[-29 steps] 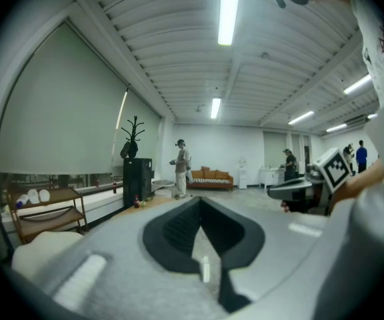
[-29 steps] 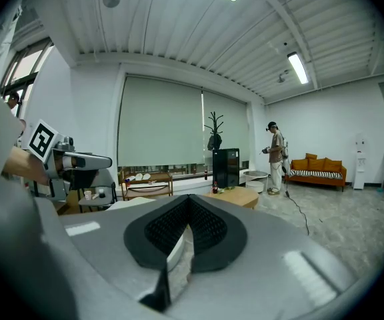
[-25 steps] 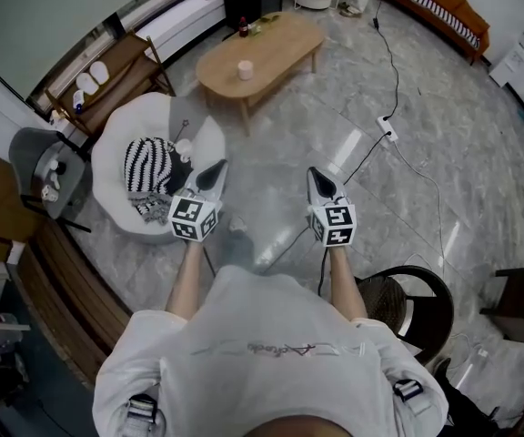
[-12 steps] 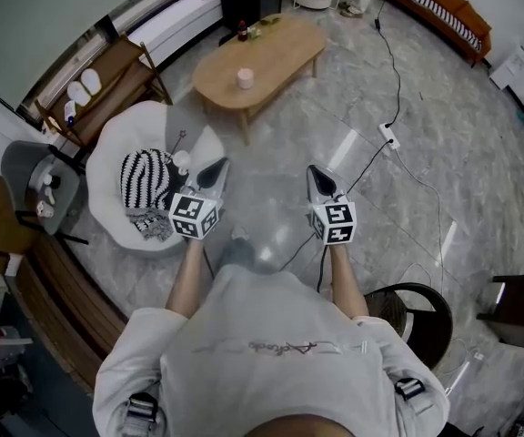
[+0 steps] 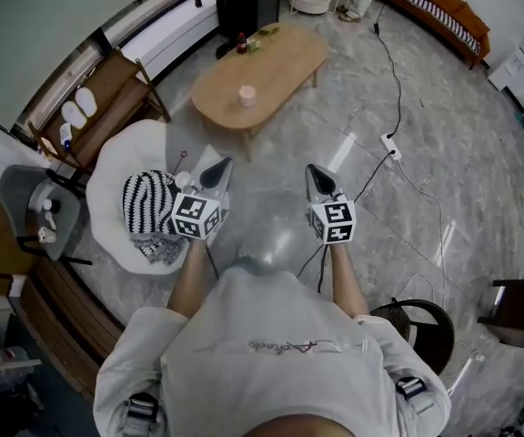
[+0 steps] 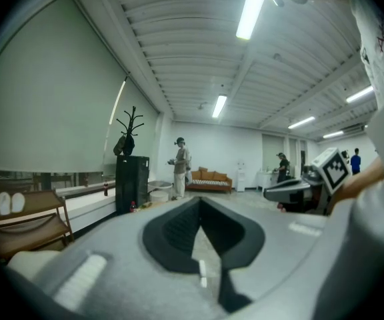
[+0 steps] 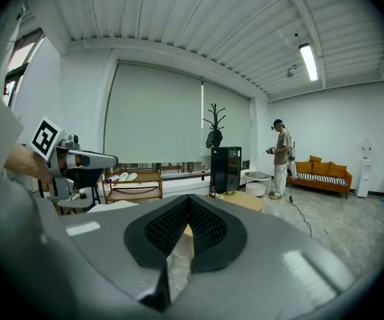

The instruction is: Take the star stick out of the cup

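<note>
No legible text or signs

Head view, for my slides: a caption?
Person holds left gripper and right gripper shut, empty, facing an oval wooden table.

person seen from above, torso at lower centre of frame. left forearm (image 5: 187,276) and right forearm (image 5: 345,279) stretched forward, side by side. left gripper (image 5: 218,167) centre left, right gripper (image 5: 313,170) centre right, well apart, about level, tips toward top of frame. left gripper view: jaws meet at tips, nothing between. right gripper view: same, tips together, empty.
</note>
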A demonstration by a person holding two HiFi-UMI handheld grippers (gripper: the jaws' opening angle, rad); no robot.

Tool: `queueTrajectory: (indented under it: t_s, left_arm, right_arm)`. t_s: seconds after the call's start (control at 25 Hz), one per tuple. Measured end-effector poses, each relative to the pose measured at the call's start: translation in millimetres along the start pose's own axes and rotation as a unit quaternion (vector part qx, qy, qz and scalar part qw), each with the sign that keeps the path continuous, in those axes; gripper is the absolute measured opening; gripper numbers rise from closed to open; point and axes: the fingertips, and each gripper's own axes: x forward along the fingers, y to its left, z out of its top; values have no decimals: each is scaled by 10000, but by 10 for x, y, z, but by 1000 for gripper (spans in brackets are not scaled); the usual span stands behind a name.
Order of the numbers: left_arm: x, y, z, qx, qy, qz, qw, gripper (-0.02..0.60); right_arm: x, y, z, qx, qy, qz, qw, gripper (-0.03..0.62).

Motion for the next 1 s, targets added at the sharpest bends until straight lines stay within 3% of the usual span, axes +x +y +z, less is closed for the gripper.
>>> queueTrajectory:
  t_s: [0.52,0.84,1.0]
  left_arm:
    - [440,1232,160,-27,-68,54,10000,-2]
    - [647,1669,193,7,-85,-70,9999,-2]
    - [688,1692,166,67,-65,-160,9998,-2]
  right_arm:
    - [1285,58,385,32,-90,-16,10000,3]
    - [1741,106,470,10,-89,-105,9999,3]
    - [1809,124,434,50,-85,-129,9999,3]
